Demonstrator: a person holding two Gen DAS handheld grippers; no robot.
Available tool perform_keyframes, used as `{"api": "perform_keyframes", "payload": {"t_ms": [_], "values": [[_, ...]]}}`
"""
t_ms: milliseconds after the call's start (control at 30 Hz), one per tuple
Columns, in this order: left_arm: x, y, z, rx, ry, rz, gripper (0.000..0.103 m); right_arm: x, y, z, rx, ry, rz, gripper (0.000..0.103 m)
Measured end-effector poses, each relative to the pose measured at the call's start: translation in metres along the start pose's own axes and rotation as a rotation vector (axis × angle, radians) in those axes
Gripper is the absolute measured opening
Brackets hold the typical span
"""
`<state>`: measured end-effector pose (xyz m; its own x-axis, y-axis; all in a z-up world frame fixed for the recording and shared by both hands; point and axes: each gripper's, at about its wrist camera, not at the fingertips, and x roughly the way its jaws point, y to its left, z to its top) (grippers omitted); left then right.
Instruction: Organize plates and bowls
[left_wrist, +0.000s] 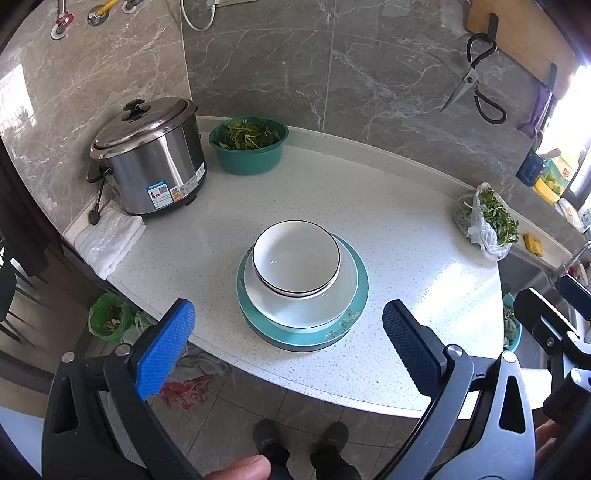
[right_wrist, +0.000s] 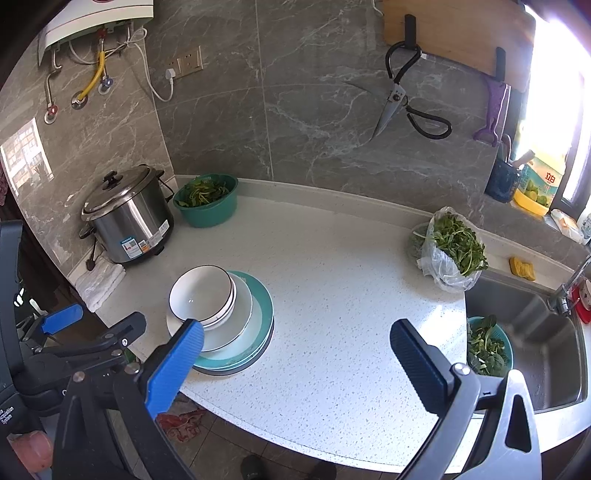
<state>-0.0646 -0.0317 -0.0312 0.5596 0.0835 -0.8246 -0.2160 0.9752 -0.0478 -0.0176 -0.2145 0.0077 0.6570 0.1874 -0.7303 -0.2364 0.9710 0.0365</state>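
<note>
One stack stands near the front edge of the white counter (left_wrist: 406, 229). White bowls with black rims (left_wrist: 295, 256) (right_wrist: 201, 293) are nested on a white plate (left_wrist: 325, 302) (right_wrist: 242, 306), which lies on teal plates (left_wrist: 354, 317) (right_wrist: 264, 310). My left gripper (left_wrist: 288, 325) hangs open above the stack's near side, holding nothing. My right gripper (right_wrist: 295, 343) is open too, to the right of the stack over bare counter, and shows at the right edge of the left wrist view.
A steel rice cooker (left_wrist: 151, 162) and a green basin of greens (left_wrist: 247, 146) stand at the back left, beside a folded white towel (left_wrist: 107, 240). A bag of greens (right_wrist: 452, 249) lies right, near the sink (right_wrist: 532, 343). Scissors (right_wrist: 402, 96) hang on the wall.
</note>
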Motion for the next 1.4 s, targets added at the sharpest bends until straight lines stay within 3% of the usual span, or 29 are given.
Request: {"api": "perform_keyframes", "payload": {"t_ms": [1400], "values": [[-0.0088, -0.0020, -0.0045, -0.016, -0.017, 0.008, 0.103, 0.0028, -0.0008, -0.0048, -0.007, 0.011, 0.009, 0.103]]}}
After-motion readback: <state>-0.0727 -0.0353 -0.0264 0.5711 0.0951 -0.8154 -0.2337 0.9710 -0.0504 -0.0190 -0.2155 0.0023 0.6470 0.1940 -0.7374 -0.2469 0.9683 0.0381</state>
